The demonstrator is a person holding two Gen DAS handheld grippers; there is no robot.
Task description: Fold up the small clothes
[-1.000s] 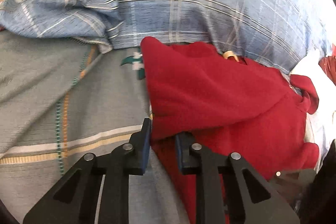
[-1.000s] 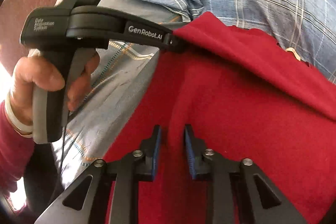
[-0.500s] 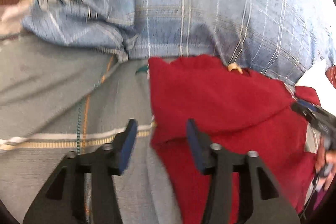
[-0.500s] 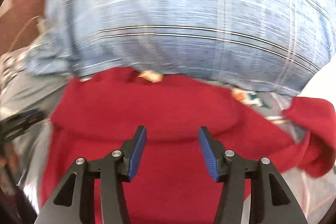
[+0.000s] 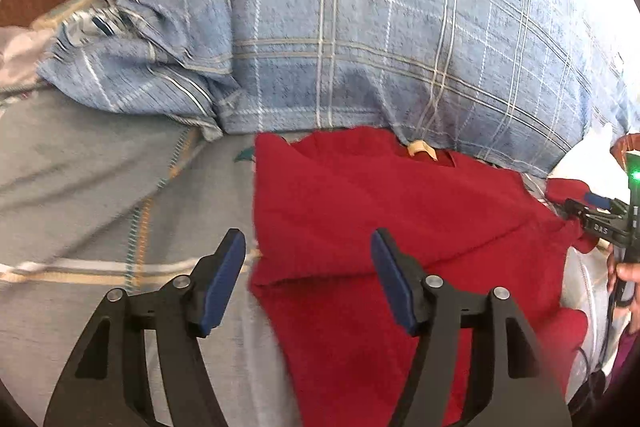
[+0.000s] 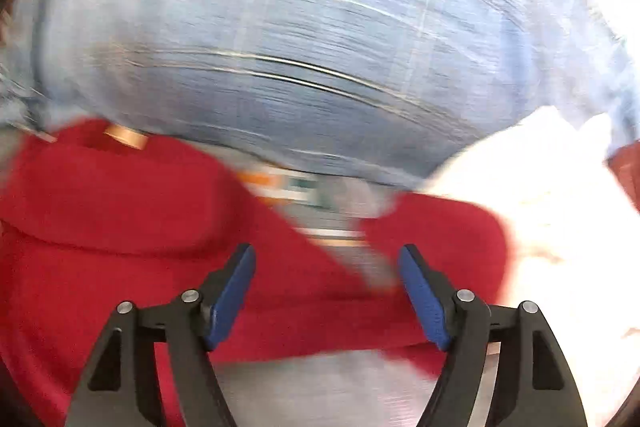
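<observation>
The left gripper [image 5: 306, 277] is hovering with jaws spread over the left edge of the folded red garment [image 5: 400, 211], which is lying on the grey striped bedsheet [image 5: 100, 187] near the blue plaid pillow [image 5: 360, 27]. The right gripper [image 6: 326, 291], jaws also spread, is hovering above what is probably its sleeve [image 6: 436, 227], blurred.

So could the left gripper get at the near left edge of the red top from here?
Probably yes. The left gripper is open and straddles the folded left edge of the red top, with nothing lying between them. The pillow sits behind it, out of the way.
</observation>
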